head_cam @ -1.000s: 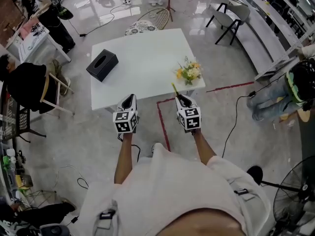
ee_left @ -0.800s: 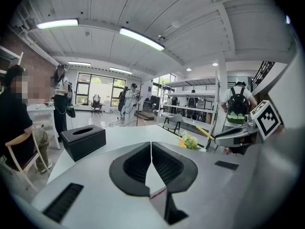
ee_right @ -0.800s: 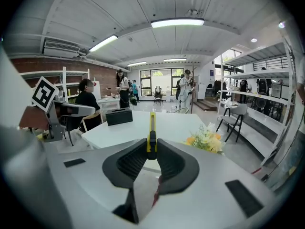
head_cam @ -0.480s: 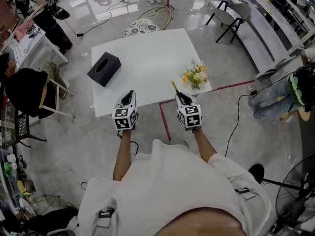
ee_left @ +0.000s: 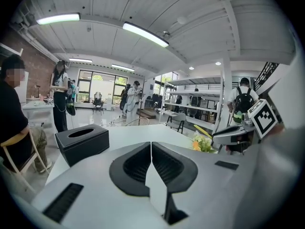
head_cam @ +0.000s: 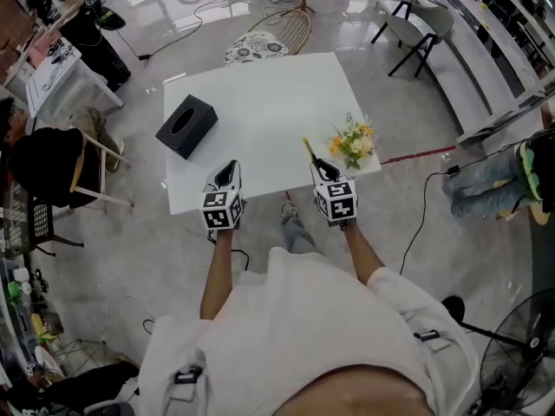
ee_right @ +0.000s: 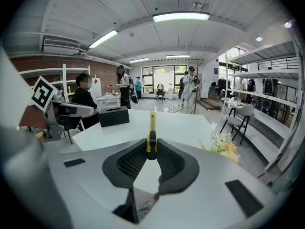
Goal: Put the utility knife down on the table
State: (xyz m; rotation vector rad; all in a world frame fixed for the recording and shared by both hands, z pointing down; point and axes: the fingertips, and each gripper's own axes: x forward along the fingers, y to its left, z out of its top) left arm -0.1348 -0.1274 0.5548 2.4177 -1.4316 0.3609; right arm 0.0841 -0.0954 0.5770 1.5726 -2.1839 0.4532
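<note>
The white table carried a black tissue box at left and flowers at its near right corner. The left gripper was clenched on nothing. The right gripper grasped the yellow utility knife over the table's near edge, with the knife pointing forward. Risks, as judged: a release this near the edge could send the knife to the floor, and a high drop could bounce it into the flowers.

I'm in a big open lab hall: glossy grey floor trailing black cables, long white metal shelving, bright ceiling strip lights.
</note>
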